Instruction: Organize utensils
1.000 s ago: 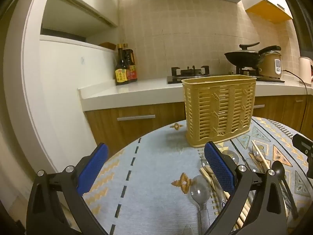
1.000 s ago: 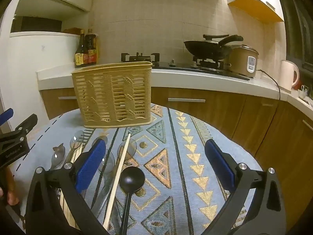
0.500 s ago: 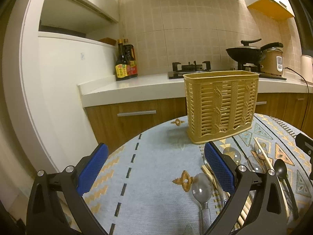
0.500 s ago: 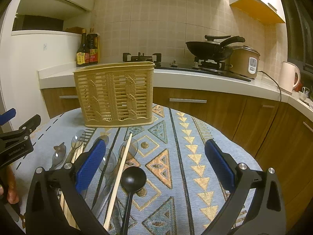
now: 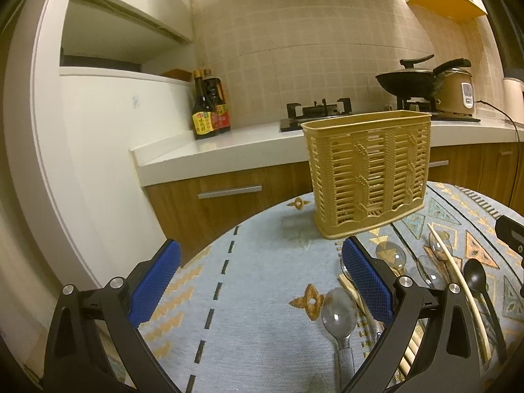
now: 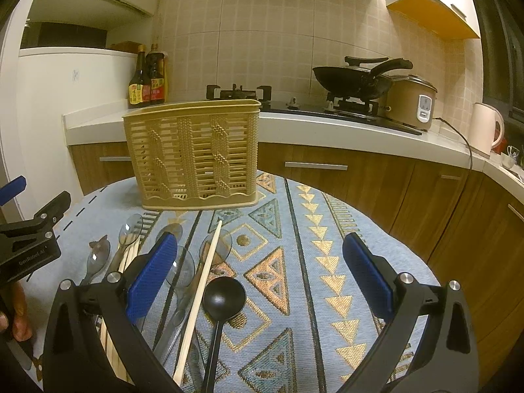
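A tan slotted utensil basket (image 5: 368,173) stands upright at the far side of a round table; it also shows in the right wrist view (image 6: 193,159). Several clear spoons (image 6: 129,227), wooden chopsticks (image 6: 203,281) and a black ladle (image 6: 224,298) lie on the cloth in front of it. The ladle (image 5: 475,273) and one clear spoon (image 5: 337,311) also show in the left wrist view. My left gripper (image 5: 260,281) is open and empty, left of the utensils. My right gripper (image 6: 258,275) is open and empty, above the cloth with the utensils under its left finger.
The table wears a blue patterned cloth (image 6: 294,262). Behind it runs a white counter (image 6: 344,127) with wooden drawers, sauce bottles (image 5: 209,108), a gas hob, a black wok (image 6: 355,77), a rice cooker (image 6: 412,101) and a kettle (image 6: 484,127).
Both cameras have tilted or lowered slightly, so the basket and counter sit lower in view. Both grippers stay open and empty. The utensils have not moved.
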The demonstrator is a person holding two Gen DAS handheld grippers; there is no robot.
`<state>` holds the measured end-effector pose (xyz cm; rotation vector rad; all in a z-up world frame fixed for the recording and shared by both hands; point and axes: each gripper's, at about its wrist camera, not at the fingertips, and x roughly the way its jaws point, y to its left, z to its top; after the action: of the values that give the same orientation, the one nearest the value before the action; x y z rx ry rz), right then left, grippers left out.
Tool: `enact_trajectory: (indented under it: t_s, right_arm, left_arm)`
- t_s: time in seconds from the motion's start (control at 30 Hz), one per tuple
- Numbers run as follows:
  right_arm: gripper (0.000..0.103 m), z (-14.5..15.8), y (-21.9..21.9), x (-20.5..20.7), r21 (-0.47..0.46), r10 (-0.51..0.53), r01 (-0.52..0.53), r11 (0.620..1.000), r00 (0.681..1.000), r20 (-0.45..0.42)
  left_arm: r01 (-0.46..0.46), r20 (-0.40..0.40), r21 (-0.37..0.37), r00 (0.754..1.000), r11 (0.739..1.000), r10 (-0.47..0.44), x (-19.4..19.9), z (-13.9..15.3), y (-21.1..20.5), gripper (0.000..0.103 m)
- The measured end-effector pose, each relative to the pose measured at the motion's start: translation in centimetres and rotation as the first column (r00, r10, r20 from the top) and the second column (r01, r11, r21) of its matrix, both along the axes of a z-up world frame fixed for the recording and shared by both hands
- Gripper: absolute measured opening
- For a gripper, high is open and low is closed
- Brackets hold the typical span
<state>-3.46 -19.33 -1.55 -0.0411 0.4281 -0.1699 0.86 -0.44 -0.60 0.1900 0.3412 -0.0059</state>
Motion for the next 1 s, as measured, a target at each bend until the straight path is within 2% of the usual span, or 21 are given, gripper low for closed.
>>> enact_trajectory:
  t_s: [0.57, 0.83, 1.0]
  right_arm:
    - [0.097, 0.0, 0.3, 0.0, -0.008, 0.006, -0.006, 1.0, 1.0, 0.002]
    - [0.097, 0.2, 0.3, -0.1, -0.009, 0.012, -0.012, 1.0, 1.0, 0.002]
    - [0.097, 0.2, 0.3, -0.2, -0.011, 0.014, -0.014, 1.0, 1.0, 0.001]
  left_arm:
    - [0.005, -0.002, -0.008, 1.0, 1.0, -0.005, -0.1, 0.2, 0.1, 0.096]
    - [0.026, -0.026, -0.09, 0.999, 0.996, -0.029, 0.3, 0.2, 1.4, 0.096]
    - [0.025, -0.04, -0.11, 0.999, 0.994, -0.029, 0.6, 0.1, 1.6, 0.096]
